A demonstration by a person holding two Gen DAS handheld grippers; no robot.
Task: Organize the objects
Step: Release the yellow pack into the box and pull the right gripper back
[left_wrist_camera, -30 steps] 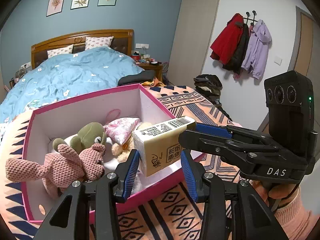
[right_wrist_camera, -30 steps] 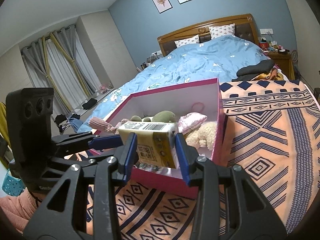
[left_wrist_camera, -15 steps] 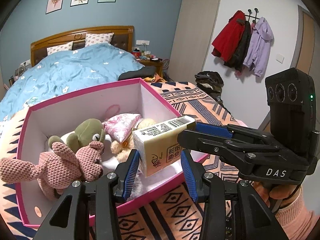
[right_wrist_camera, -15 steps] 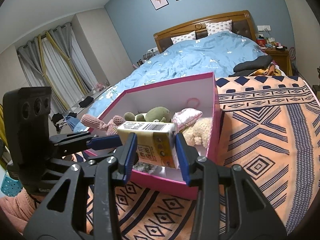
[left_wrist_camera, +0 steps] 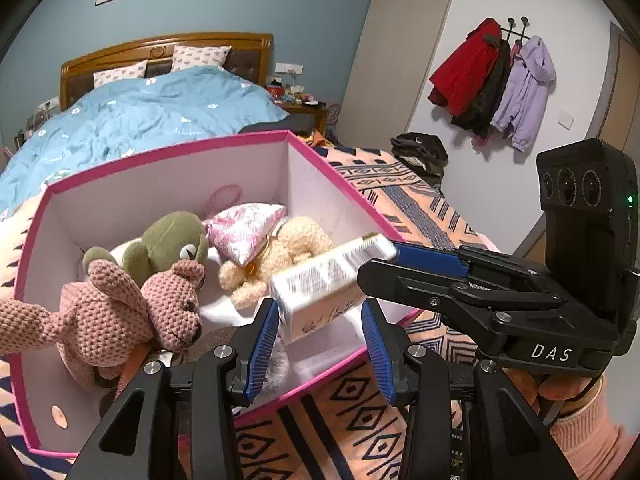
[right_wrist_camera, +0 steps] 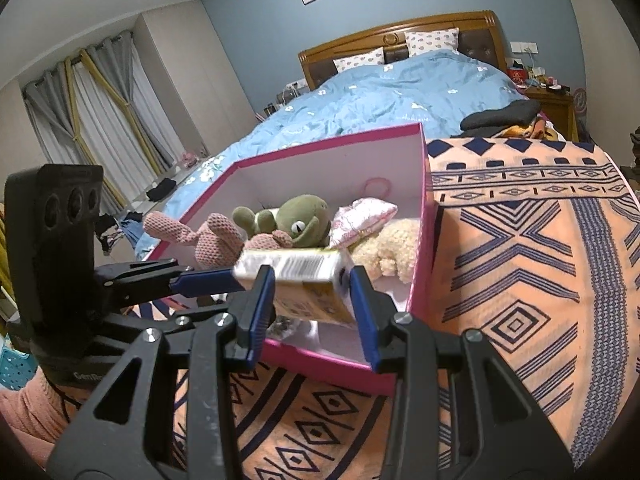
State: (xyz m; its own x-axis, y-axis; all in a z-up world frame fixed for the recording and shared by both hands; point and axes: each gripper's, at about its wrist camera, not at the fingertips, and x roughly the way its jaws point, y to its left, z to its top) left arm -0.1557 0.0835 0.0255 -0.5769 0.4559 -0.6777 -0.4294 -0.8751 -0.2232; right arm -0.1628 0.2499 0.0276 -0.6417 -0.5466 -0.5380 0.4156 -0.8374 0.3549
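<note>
Your carton hangs over the pink box, on a patterned orange blanket.
Ahead of both tools lies a bedroom — a bed [right_wrist_camera: 400,96] with a blue duvet, blue wall, coats [left_wrist_camera: 496,80] to the right. The right tool [right_wrist_camera: 312,304] grips the carton [right_wrist_camera: 308,280] between its pads; the left tool [left_wrist_camera: 320,340] stands narrow, pads clear of the carton. Since a second ago the carton has tipped lower into the pink box [left_wrist_camera: 344,184] — the plush toys [left_wrist_camera: 160,280] now sit closer below your left tool.

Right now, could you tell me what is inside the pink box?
The pink box holds a knitted pink bear, a green frog, a floral pouch and a cream plush. The carton hides part of the floor.
</note>
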